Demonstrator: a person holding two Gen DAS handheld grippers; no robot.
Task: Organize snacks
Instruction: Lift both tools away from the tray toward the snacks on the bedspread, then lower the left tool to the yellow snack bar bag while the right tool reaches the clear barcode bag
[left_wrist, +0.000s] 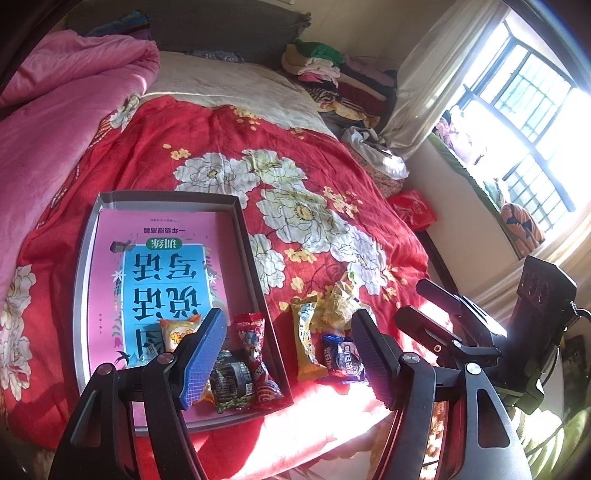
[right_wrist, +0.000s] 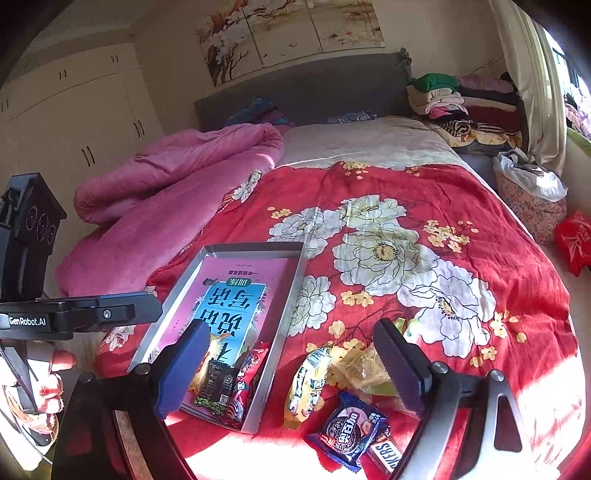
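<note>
A grey tray (left_wrist: 83, 258) lies on the red floral bedspread (left_wrist: 303, 155), its floor covered by a pink book (left_wrist: 110, 240) with a blue panel. At its near end sit an orange packet (left_wrist: 175, 332), a dark pea packet (left_wrist: 231, 380) and a red wrapped candy (left_wrist: 255, 350). Just outside the tray's right wall lie a yellow snack bar (right_wrist: 308, 384), a crinkled yellow bag (right_wrist: 364, 369), an Oreo pack (right_wrist: 347, 428) and a Snickers bar (right_wrist: 386, 456). The left gripper (left_wrist: 288, 358) hangs above the tray's right wall with its jaws apart and empty; the right gripper (right_wrist: 291, 369) does likewise, spread wide. A pink quilt (right_wrist: 166, 192) is bunched left of the tray, and folded clothes (right_wrist: 461, 103) are stacked by the headboard.
</note>
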